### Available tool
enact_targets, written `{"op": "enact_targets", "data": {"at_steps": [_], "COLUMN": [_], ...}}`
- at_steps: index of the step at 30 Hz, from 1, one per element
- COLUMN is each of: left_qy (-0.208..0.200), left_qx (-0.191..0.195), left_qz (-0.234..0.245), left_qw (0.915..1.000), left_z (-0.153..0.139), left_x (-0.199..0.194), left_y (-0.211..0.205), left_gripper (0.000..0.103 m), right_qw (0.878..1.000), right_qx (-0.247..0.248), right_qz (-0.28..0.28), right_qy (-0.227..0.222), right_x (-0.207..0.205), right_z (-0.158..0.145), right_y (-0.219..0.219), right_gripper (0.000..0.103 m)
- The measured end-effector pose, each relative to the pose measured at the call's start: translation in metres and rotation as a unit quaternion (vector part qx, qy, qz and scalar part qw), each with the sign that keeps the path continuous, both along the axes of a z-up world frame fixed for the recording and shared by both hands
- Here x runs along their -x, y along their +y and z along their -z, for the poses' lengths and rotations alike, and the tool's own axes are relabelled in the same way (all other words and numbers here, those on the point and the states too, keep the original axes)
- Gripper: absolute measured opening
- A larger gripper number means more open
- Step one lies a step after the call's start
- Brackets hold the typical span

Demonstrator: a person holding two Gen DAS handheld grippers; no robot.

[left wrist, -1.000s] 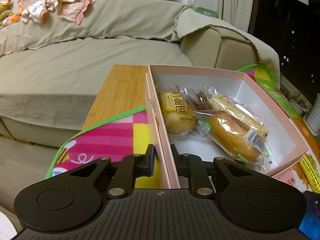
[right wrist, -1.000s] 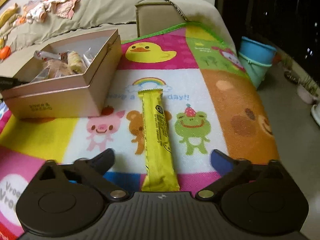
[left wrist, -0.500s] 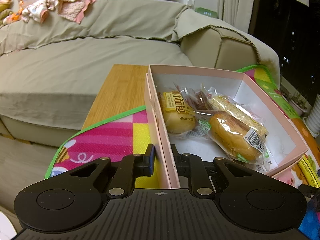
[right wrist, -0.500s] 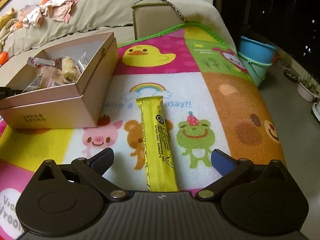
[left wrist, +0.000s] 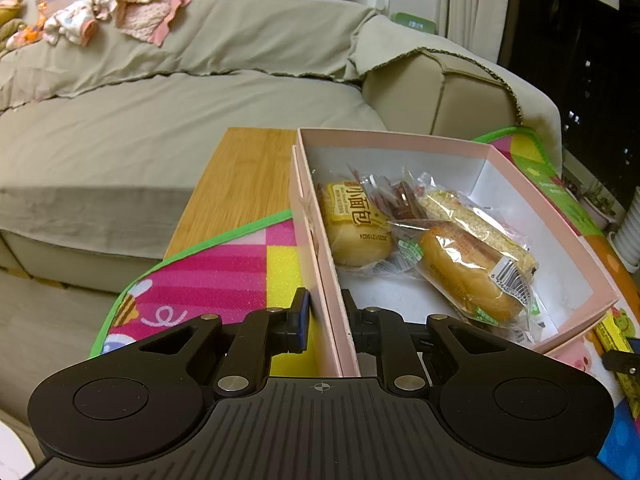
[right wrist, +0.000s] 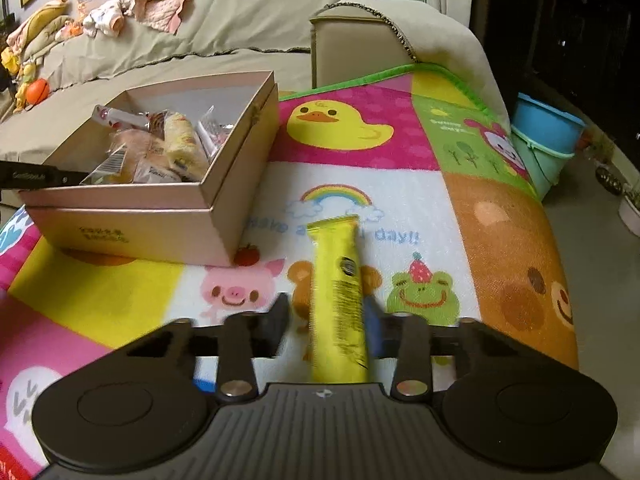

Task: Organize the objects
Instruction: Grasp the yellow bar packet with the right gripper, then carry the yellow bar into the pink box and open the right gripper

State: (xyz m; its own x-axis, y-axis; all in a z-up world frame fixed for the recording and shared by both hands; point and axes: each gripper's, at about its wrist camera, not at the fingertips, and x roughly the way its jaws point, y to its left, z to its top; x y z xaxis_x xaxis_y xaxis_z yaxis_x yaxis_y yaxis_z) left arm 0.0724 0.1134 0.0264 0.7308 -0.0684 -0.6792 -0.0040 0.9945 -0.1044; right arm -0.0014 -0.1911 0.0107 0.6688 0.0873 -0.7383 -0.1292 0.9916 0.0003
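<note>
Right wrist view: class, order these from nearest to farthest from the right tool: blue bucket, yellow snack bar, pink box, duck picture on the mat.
1. Yellow snack bar, between the right tool fingers.
2. Pink box, ahead on the left.
3. Duck picture, farther ahead, centre of the mat.
4. Blue bucket, off the mat's far right edge, on the floor.

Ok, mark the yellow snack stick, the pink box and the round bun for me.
yellow snack stick (right wrist: 338,280), right wrist view, mid wrapper.
pink box (right wrist: 132,230), right wrist view, near side wall.
round bun (left wrist: 358,236), left wrist view, wrapper front.
</note>
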Motion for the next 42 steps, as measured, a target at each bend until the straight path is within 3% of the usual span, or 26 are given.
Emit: {"op": "enact_targets", "data": {"at_steps": [1, 9, 21, 28, 32, 36, 42], "left_qy": [0.0, 0.0, -0.006, -0.011, -0.013, -0.013, -0.014], "left_qx": [0.0, -0.001, 0.013, 0.023, 0.027, 0.03, 0.033], "left_qz": [0.0, 0.0, 0.0, 0.004, 0.004, 0.005, 0.006], "left_qw": [1.0, 1.0, 0.9999, 0.9997, 0.9996, 0.9995, 0.9993], "left_z": [0.0, 0.0, 0.003, 0.004, 0.004, 0.005, 0.005], "left_x": [0.0, 0.0, 0.003, 0.004, 0.005, 0.005, 0.005], "left_y": [0.0, 0.0, 0.006, 0.01, 0.01, 0.011, 0.012], "left_gripper": [0.017, 0.017, 0.018, 0.02, 0.02, 0.021, 0.021], "right_qw": [1.0, 1.0, 1.0, 0.994, 0.991, 0.992, 0.996], "right_qx": [-0.001, -0.012, -0.017, -0.057, -0.089, -0.079, -0.068], "right_qz": [0.0, 0.003, -0.016, -0.021, -0.004, 0.002, -0.001], "right_qy": [0.003, 0.015, -0.018, -0.089, -0.099, -0.098, -0.062], "right_x": [0.001, 0.025, 0.057, 0.008, -0.038, -0.076, -0.101], "right_z": [-0.001, -0.015, -0.075, -0.124, -0.133, -0.124, -0.096], "right_y": [0.0, -0.001, 0.021, 0.045, 0.054, 0.065, 0.075], "right_gripper": [0.024, 0.023, 0.022, 0.022, 0.023, 0.023, 0.023]}}
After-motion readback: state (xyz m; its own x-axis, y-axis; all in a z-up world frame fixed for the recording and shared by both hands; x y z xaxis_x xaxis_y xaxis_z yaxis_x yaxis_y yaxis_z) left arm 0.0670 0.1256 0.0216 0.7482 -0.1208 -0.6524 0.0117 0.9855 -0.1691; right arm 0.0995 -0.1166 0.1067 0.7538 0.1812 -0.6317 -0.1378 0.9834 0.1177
